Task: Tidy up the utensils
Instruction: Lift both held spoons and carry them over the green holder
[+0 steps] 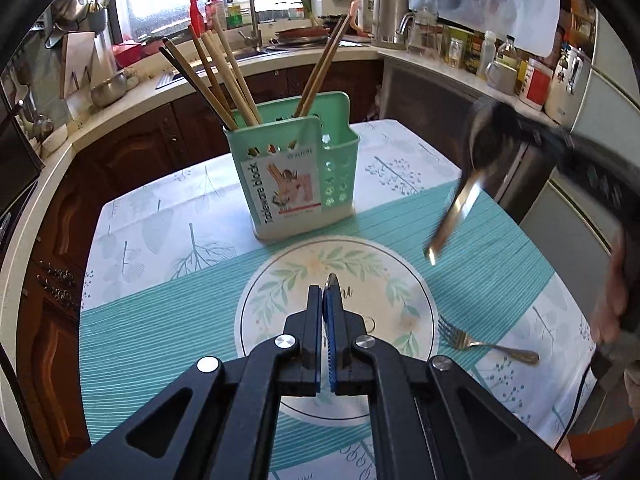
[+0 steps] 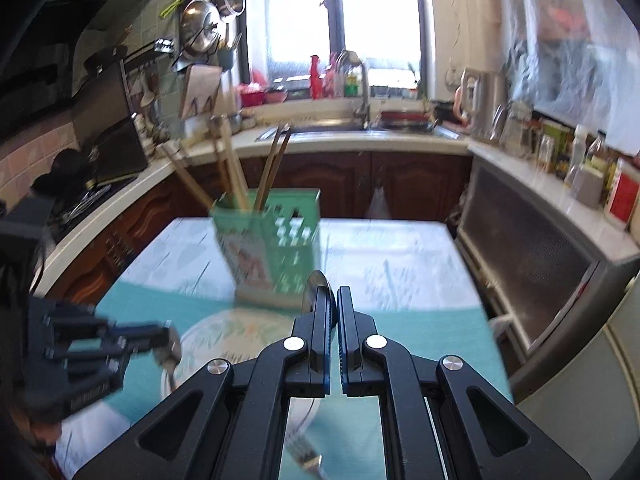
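Note:
A mint-green utensil holder (image 1: pixel 296 176) stands on the table with several wooden chopsticks (image 1: pixel 216 76) in it. My left gripper (image 1: pixel 322 292) is shut over a floral plate (image 1: pixel 280 280), and only a thin metal edge shows at its tips. In the right wrist view, the left gripper (image 2: pixel 164 336) grips a spoon (image 2: pixel 173 354). My right gripper (image 2: pixel 334 292) is shut on another spoon (image 2: pixel 314 286). The left wrist view has the right gripper (image 1: pixel 492 128) raised to the right of the holder, the spoon's handle (image 1: pixel 452 216) hanging down. A fork (image 1: pixel 480 344) lies right of the plate.
The table carries a white and teal leaf-print cloth (image 1: pixel 160 320). Behind it a kitchen counter (image 1: pixel 160 88) runs around with a sink and tap (image 1: pixel 250 16), bottles, jars and a kettle (image 1: pixel 390 12). A hand (image 1: pixel 608 312) is at the right edge.

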The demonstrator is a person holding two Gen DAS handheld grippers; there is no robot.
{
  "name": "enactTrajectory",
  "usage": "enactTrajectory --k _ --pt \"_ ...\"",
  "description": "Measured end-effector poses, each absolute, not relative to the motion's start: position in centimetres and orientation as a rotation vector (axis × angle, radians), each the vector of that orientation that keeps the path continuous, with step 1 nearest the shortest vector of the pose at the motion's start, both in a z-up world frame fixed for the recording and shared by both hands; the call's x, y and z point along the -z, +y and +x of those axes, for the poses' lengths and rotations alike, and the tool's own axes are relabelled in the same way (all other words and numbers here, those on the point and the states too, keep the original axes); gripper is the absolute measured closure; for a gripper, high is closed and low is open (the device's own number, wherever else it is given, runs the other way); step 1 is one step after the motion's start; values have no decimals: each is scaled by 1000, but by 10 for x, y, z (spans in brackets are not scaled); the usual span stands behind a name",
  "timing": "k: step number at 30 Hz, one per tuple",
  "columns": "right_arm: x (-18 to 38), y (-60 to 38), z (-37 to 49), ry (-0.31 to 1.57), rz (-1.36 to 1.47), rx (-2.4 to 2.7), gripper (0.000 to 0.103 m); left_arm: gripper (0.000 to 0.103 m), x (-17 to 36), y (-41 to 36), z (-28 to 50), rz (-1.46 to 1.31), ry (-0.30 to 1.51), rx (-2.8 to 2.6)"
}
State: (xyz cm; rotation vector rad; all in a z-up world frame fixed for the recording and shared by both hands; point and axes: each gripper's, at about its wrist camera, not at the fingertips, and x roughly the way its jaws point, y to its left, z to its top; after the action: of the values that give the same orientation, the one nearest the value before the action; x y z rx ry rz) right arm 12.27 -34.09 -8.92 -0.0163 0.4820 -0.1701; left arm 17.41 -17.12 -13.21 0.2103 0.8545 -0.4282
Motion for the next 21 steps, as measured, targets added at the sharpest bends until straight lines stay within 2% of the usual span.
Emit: enactTrajectory --k 5,9,18,21 --pt "43 -348 168 375 -30 240 100 103 118 -169 183 175 826 419" --pt "29 -344 207 347 -93 268 100 103 99 -168 191 157 790 411" --pt "67 -315 307 375 -293 222 100 103 49 -173 219 96 682 379" --pt "80 -314 338 474 -207 31 99 103 34 -176 230 76 649 373"
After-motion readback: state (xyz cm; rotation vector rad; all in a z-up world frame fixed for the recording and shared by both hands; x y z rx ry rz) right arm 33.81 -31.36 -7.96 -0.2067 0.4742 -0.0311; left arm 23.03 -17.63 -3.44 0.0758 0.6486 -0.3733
